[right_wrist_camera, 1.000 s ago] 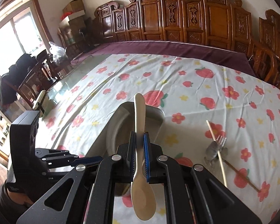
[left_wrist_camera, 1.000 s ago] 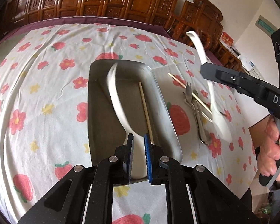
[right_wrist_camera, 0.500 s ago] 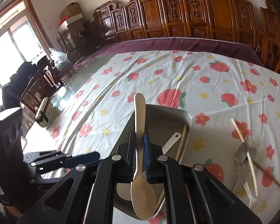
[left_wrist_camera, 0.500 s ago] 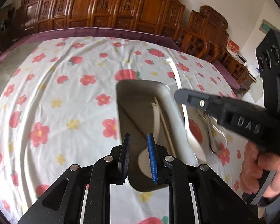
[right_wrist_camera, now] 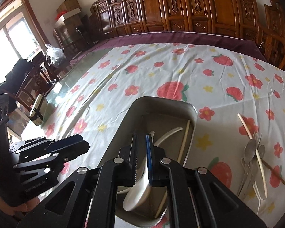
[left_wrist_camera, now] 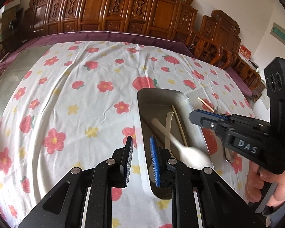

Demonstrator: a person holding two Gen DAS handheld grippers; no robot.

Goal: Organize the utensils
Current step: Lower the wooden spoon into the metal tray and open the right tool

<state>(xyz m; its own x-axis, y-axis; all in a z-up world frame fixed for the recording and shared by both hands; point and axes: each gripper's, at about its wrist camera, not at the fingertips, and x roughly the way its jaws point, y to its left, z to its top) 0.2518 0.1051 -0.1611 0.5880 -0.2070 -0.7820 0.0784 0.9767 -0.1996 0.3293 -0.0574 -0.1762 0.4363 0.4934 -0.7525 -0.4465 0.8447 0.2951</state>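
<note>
- The flowered tablecloth [left_wrist_camera: 76, 104] covered the left of the table, with carved wooden chairs [left_wrist_camera: 123, 9] lined up behind it.
- The left gripper [left_wrist_camera: 140, 140] pointed steeply down over the cloth, just at the left rim of the metal tray [left_wrist_camera: 161, 95]. Its pads stood clearly apart with nothing between them, only cloth and tray edge showing through the gap.
- In the right wrist view, part of the left hand [right_wrist_camera: 19, 207] showed low at the edge (just a few fingers under the black body).
- The tray sat lengthwise, running away from both cameras. Inside lay a curved white spoon [left_wrist_camera: 168, 121] and, along the right wall, a pale chopstick [left_wrist_camera: 178, 125].
- A second white spoon [left_wrist_camera: 182, 148] lay slantwise across the tray, handle toward the far left and bowl toward the near right. It was blurred, and I could not tell whether it rested on the tray floor.
- The right gripper [right_wrist_camera: 141, 138] also angled down, over the tray's near end. Its pads were a narrow slit apart and pinched nothing; the blurred spoon's bowl showed below them, clear of the tips.
- The right hand [left_wrist_camera: 264, 186] wrapped the grip from below, fingers curled around the handle.
- Farther right on the cloth, well apart from the tray, lay a fork [right_wrist_camera: 257, 138], metal spoons [right_wrist_camera: 250, 152] and a second chopstick [right_wrist_camera: 246, 125] crossing them.
</note>
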